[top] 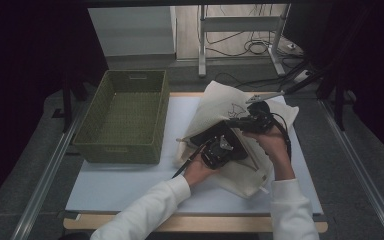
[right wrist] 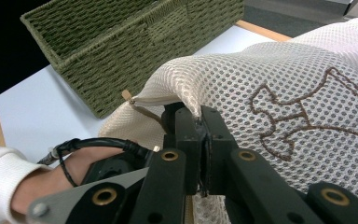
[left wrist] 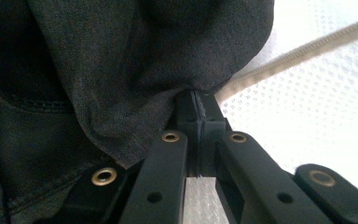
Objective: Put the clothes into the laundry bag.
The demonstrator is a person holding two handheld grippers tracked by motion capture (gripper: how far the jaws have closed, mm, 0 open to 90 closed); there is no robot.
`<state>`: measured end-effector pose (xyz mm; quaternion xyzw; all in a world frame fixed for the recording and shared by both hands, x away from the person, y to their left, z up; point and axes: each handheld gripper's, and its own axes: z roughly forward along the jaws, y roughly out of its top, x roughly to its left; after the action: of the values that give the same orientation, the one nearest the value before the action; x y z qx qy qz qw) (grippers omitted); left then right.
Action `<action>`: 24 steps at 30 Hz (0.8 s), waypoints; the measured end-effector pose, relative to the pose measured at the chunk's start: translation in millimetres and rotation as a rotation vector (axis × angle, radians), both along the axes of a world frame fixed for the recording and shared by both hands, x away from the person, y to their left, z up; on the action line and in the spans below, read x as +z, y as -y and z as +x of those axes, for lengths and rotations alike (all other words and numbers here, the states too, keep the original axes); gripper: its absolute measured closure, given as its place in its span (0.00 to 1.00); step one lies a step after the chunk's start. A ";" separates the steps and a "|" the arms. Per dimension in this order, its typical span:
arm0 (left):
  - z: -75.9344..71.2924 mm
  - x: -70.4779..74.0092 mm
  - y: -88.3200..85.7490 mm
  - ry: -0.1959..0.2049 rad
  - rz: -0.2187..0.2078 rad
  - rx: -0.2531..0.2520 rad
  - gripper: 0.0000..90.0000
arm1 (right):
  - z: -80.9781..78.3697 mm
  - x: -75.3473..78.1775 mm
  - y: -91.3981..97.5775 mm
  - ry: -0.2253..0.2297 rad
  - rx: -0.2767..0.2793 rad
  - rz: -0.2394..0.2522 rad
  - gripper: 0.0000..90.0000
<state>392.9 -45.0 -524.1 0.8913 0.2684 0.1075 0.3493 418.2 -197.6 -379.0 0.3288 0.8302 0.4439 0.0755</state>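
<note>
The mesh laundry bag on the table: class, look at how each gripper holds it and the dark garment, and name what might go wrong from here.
1. The right gripper pinches only the thin edge of the mesh bag; it may slip and the mouth close.
2. The left gripper clamps just a fold of the dark garment, which could pull free or bunch at the opening.
3. The bag's cord lies loose near the garment and might snag.

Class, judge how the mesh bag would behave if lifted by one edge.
The mesh bag would probably sag: where the right gripper pinches its edge, the mesh drapes in soft folds. It looks light, being thin open netting. The dark cloth in the left gripper would likely weigh it down.
</note>
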 end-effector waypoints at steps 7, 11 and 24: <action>7.8 1.5 1.7 0.012 0.003 0.053 1.00 | -0.5 0.8 0.2 0.002 -0.002 0.005 0.97; 10.4 2.6 2.4 0.012 -0.002 0.064 1.00 | -0.5 1.0 0.6 0.001 -0.004 0.011 0.97; 28.7 1.7 -3.1 0.055 0.028 -0.017 1.00 | 0.0 0.7 1.1 0.000 -0.007 0.010 0.97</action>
<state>421.5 -41.9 -522.4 0.8951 0.2495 0.1327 0.3448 418.2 -198.7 -378.3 0.3324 0.8268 0.4475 0.0753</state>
